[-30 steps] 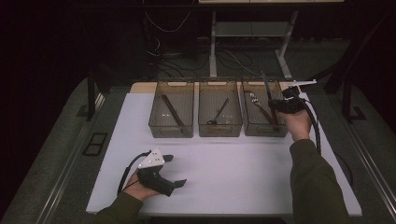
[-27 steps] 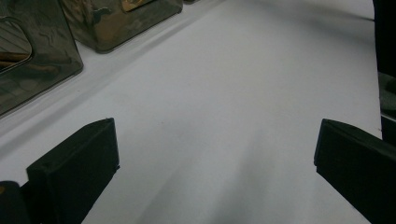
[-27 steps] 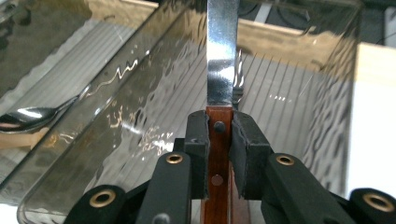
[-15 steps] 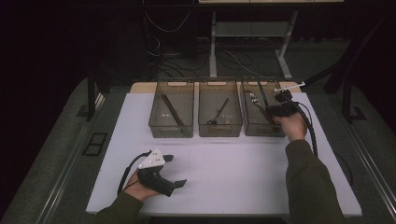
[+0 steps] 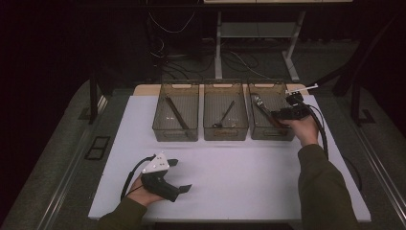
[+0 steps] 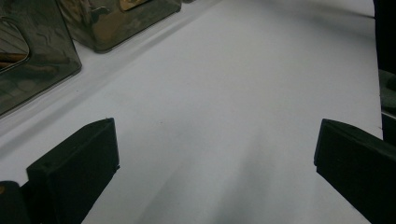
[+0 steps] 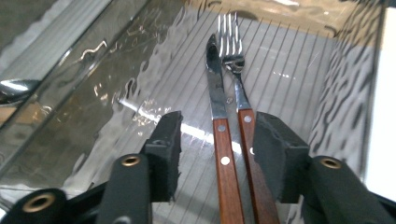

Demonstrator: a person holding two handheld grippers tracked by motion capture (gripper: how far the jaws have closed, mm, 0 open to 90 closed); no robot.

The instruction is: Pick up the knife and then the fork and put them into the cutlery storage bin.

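Fingers of right gripper [image 7: 212, 156] just opened, pads off knife [image 7: 219, 140] and fork [image 7: 240, 116] lying between them in right bin [image 5: 271, 135] near counter's far right corner. Left gripper [image 6: 210, 168] fingers spread, empty, near front-left edge. Stiff, slick steel; best gripped at wooden handles. Bin walls crowd access; middle bin [image 5: 225, 134] alongside.

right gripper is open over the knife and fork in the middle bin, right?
Not the middle bin: the high view shows the right gripper at the right bin. The right gripper view shows its jaws, which have just been opening, apart over the knife and fork.
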